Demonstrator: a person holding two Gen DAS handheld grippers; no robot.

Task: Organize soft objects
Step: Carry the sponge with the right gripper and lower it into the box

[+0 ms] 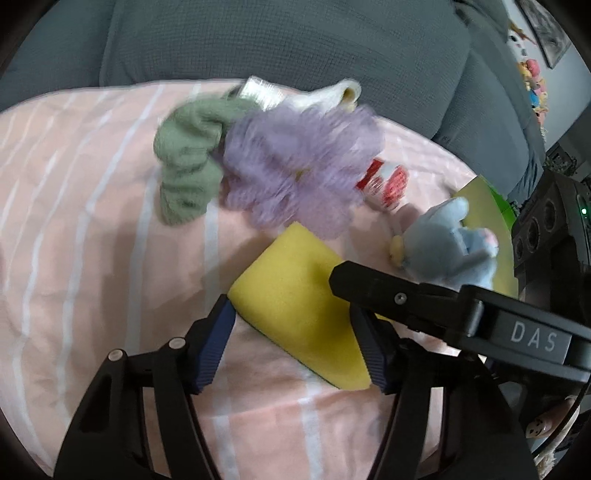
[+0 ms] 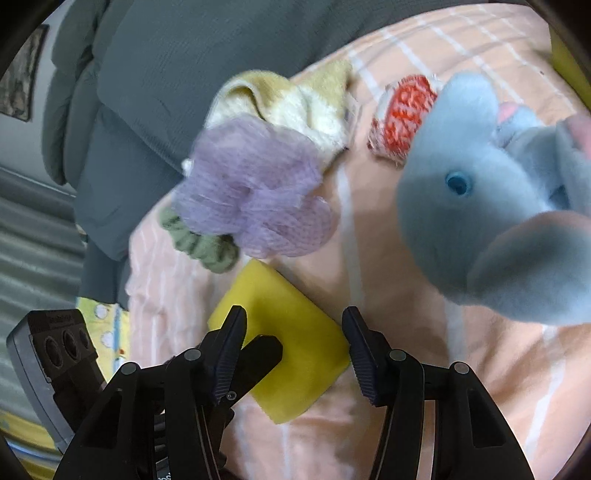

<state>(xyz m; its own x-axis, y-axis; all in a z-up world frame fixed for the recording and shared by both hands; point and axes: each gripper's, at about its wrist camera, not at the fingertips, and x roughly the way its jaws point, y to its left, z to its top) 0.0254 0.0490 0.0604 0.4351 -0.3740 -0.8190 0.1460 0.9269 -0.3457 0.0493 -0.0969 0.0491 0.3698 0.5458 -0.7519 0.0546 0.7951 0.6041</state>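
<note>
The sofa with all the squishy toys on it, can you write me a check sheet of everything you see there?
Surface: pink striped cloth spread over a grey sofa.
Job's things: yellow sponge, purple bath pouf, green knit cloth, blue plush elephant, yellow-white towel.
Clutter: red-and-white packet.
Grippers: left tongs open around the sponge; right tongs open above it.
Cables: nothing seen.
Surroundings: framed picture on the wall.

Soft daylight, motion blur (fisheye-warped, dark-cornered edges).
</note>
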